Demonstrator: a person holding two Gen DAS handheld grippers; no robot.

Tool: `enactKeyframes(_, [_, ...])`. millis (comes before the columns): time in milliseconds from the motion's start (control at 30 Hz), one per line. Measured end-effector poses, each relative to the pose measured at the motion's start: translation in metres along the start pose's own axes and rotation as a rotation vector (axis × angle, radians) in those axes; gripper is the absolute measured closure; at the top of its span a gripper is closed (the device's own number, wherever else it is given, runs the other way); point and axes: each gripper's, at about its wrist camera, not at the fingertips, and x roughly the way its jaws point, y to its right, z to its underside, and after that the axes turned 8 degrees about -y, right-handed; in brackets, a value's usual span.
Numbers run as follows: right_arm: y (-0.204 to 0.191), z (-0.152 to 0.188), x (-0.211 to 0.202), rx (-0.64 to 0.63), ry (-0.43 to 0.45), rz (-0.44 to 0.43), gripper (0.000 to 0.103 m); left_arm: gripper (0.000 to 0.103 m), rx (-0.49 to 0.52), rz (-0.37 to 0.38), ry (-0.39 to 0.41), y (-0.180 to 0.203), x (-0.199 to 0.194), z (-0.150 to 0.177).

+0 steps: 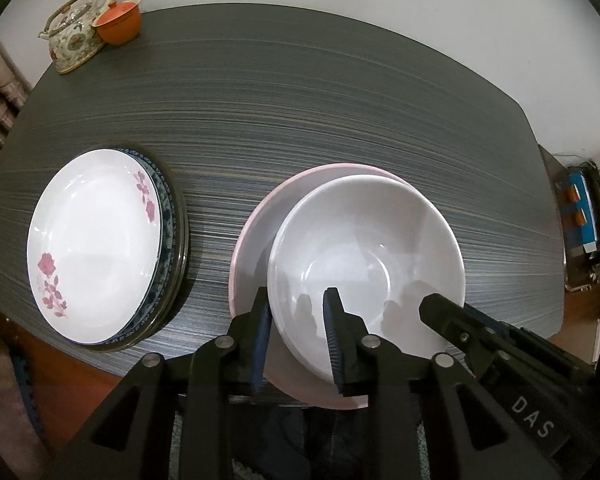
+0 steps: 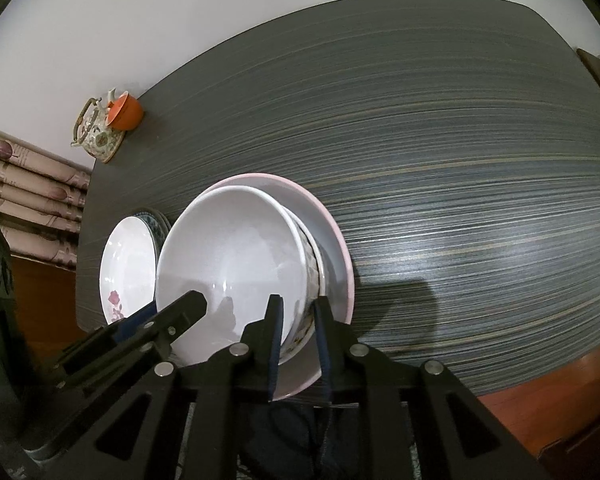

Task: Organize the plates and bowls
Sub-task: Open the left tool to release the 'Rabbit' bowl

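Note:
A white bowl [image 1: 364, 248] [image 2: 228, 256] sits in a wide pink-rimmed plate [image 1: 256, 248] [image 2: 332, 248] at the table's near edge. My left gripper [image 1: 296, 312] straddles the bowl's left rim, one finger outside and one inside. It is open, and the inner pad stands off the wall. One of its fingers [image 2: 192, 304] shows in the right wrist view. My right gripper [image 2: 299, 316] is shut on the bowl's right rim, with the flower-patterned wall filling the space between its pads. Its inner fingertip [image 1: 440, 310] shows in the left wrist view.
A flowered white plate [image 1: 96, 248] [image 2: 128, 264] tops a stack of blue-patterned plates [image 1: 168, 220] left of the bowl. A teapot [image 1: 74, 32] [image 2: 98, 132] and an orange cup [image 1: 120, 24] [image 2: 126, 112] stand at the far left corner of the dark striped table [image 1: 300, 100].

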Motion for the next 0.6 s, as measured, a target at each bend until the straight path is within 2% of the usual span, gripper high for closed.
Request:
enactKeyframes(133, [0.0,-0.001,-0.003,-0.002,0.005,-0.006,0.078,0.076,0.008,0.004,0.013,0.0,-0.003,0.001])
enactKeyframes(300, [0.001,0.0,-0.014,-0.009,0.024,-0.013,0.078,0.068,0.021,0.012,0.039,0.0,-0.01,0.0])
enactKeyframes(600, [0.006,0.003,-0.03,-0.002,0.049,-0.021,0.077,0.061,0.005,0.035,0.072,-0.012,-0.028,0.002])
